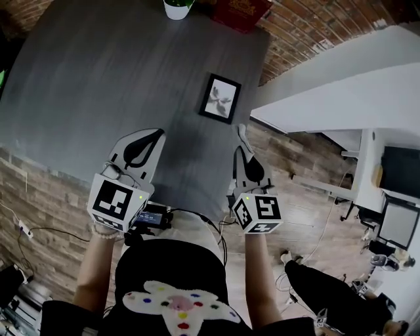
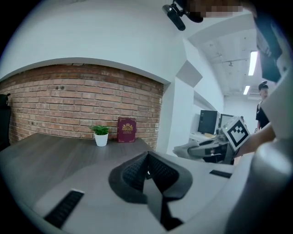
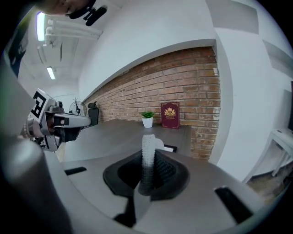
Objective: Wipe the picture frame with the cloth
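The picture frame (image 1: pixel 220 98), black with a pale flower print, lies flat on the grey table (image 1: pixel 98 79) near its right edge. In the right gripper view its dark edge (image 3: pixel 170 148) peeks out just behind the fingers. My left gripper (image 1: pixel 156 134) hovers over the table's near edge, left of the frame, jaws shut and holding nothing (image 2: pixel 147 172). To its right, my right gripper (image 1: pixel 241 131) points at the table's near right corner, just short of the frame, also shut and holding nothing (image 3: pixel 148 139). No cloth shows in any view.
A small potted plant (image 1: pixel 177 8) and a red book (image 1: pixel 239 12) stand at the table's far end against the brick wall (image 1: pixel 308 29). A white desk (image 1: pixel 341 105) with office equipment stands to the right. Wooden floor and cables lie below.
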Tool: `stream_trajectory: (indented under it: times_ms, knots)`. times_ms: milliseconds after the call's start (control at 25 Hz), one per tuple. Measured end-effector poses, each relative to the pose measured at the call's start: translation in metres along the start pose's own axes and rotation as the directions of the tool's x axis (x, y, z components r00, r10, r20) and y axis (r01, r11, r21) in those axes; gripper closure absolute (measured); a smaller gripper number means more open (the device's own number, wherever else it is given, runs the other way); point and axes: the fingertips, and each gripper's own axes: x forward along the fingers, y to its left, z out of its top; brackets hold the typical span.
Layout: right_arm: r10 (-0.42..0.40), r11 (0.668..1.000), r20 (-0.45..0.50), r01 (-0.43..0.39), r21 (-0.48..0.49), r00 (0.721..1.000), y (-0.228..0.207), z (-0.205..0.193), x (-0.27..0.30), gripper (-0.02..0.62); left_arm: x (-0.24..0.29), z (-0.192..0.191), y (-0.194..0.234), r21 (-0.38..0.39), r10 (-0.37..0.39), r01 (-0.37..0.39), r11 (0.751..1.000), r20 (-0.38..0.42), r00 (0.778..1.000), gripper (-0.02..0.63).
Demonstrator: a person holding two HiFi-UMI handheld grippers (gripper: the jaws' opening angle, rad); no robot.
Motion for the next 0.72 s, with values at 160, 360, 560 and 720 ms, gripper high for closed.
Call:
stream_trajectory:
  times_ms: [160, 360, 560, 720]
  knots:
    - [0.025, 1.000, 0.024, -0.025, 0.001, 0.999, 0.017, 0.010, -0.018, 0.571, -0.008, 0.011, -0.001, 0.014, -0.004, 0.004, 1.000, 0.014, 1.000, 0.597]
    - [0.050, 0.999, 0.053, -0.050, -0.010, 0.997, 0.033, 0.022, -0.034, 0.571, -0.014, 0.033, -0.006, 0.061, -0.017, 0.013, 0.998, 0.058, 0.998, 0.597]
    - [0.044, 0.999, 0.078, -0.043, -0.005, 0.996, 0.036, 0.030, -0.044, 0.572, -0.019, 0.038, -0.009, 0.079, -0.020, 0.016, 0.997, 0.061, 0.998, 0.597]
    - [0.038, 0.999, 0.086, -0.038, -0.007, 0.996, 0.039, 0.030, -0.048, 0.572, -0.022, 0.040, -0.013, 0.086, -0.025, 0.020, 0.996, 0.064, 0.998, 0.597]
